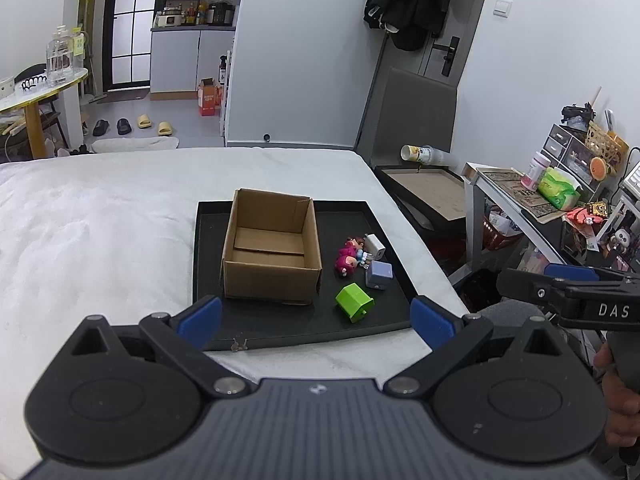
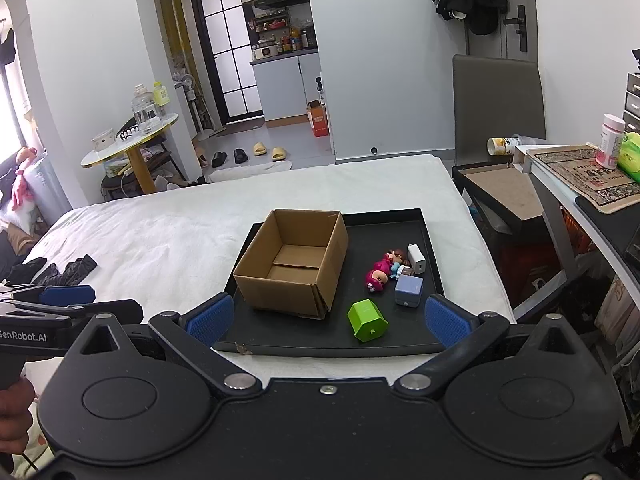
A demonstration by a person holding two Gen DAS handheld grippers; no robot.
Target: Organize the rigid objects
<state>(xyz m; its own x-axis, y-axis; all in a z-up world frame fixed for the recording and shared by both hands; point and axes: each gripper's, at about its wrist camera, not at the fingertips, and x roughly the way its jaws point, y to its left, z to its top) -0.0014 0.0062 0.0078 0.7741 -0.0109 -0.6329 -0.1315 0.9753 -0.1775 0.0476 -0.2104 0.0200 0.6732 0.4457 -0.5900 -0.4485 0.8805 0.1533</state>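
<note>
A black tray (image 1: 280,328) (image 2: 430,224) lies on the white bed. An open, empty cardboard box (image 1: 272,246) (image 2: 294,262) stands on its left part. To the right of the box lie a green block (image 1: 354,302) (image 2: 366,320), a lavender cube (image 1: 379,274) (image 2: 409,290), a white charger (image 1: 375,246) (image 2: 417,259) and pink toy figures (image 1: 347,258) (image 2: 380,270). My left gripper (image 1: 316,322) hovers open at the tray's near edge, holding nothing. My right gripper (image 2: 328,318) is also open and empty above the tray's near edge. It shows from the side (image 1: 568,292) in the left wrist view.
The white bed (image 1: 100,232) (image 2: 160,232) spreads left of the tray. A dark low table (image 1: 424,192) (image 2: 504,188) and a cluttered desk (image 1: 532,196) (image 2: 580,176) stand off the bed's right edge. Dark clothes (image 2: 72,268) lie on the bed's left side.
</note>
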